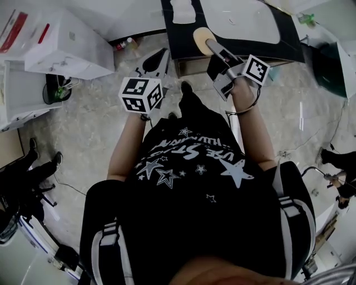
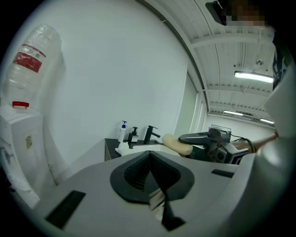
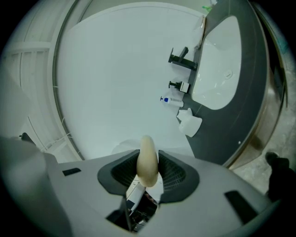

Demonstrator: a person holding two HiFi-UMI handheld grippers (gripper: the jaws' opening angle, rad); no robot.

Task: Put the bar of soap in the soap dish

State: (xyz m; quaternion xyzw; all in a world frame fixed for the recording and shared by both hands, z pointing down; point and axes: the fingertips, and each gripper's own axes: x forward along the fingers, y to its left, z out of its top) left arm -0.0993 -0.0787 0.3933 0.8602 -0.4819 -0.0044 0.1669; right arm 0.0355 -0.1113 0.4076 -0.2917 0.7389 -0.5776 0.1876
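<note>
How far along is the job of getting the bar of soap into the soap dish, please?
Done: the pale cream oval bar of soap is gripped in the right gripper. In hand: it is held at the black countertop's near edge. Left: placing it in the white soap dish by the white basin.

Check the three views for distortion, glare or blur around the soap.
Head view: evenly lit, soap clear. Left gripper view: heavy fisheye, black corners, ceiling light glaring. Right gripper view: same fisheye, scene rolled sideways, soap slightly soft near the lens.
</note>
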